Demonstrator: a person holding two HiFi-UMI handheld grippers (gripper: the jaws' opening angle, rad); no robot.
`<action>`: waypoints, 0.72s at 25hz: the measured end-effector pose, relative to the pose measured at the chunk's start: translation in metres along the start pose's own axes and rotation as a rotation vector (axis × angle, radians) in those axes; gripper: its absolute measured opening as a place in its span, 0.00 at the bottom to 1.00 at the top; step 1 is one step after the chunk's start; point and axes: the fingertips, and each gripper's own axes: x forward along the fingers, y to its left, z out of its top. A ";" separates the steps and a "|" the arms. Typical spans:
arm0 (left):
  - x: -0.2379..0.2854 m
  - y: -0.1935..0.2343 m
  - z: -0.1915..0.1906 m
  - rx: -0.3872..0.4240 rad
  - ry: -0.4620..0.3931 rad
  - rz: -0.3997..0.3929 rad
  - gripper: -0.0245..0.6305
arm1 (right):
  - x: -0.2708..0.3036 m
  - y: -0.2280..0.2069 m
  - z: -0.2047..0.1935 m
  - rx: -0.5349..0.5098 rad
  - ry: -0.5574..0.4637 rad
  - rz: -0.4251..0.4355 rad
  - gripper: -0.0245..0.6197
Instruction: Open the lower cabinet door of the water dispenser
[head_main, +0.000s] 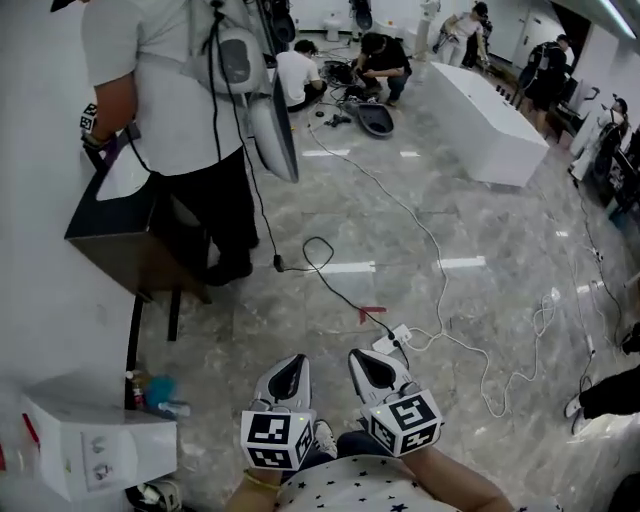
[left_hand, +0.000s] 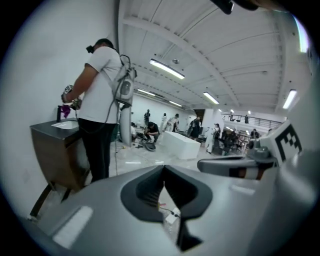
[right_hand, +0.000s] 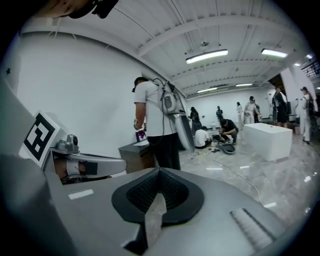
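Left claw (head_main: 294, 365), right claw (head_main: 362, 360) pressed together, empty; water dispenser (head_main: 95, 450) off left; trailing floor cable (head_main: 330, 280) may trip person approaching.

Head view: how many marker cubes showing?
2. One marker cube sits on the left gripper at bottom centre; the other cube on the right gripper, just right of it. No others seem hidden.

The floor (head_main: 470, 200) is marbled grey, the water dispenser (head_main: 95, 450) white, marker cubes (head_main: 275, 440) black-and-white.
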 end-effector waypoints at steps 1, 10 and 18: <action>-0.010 0.016 -0.001 -0.016 -0.006 0.038 0.05 | 0.011 0.015 0.001 -0.017 0.010 0.037 0.04; -0.113 0.152 -0.037 -0.253 -0.059 0.454 0.05 | 0.095 0.163 -0.010 -0.220 0.160 0.464 0.04; -0.229 0.248 -0.089 -0.408 -0.092 0.815 0.05 | 0.143 0.312 -0.037 -0.359 0.254 0.799 0.04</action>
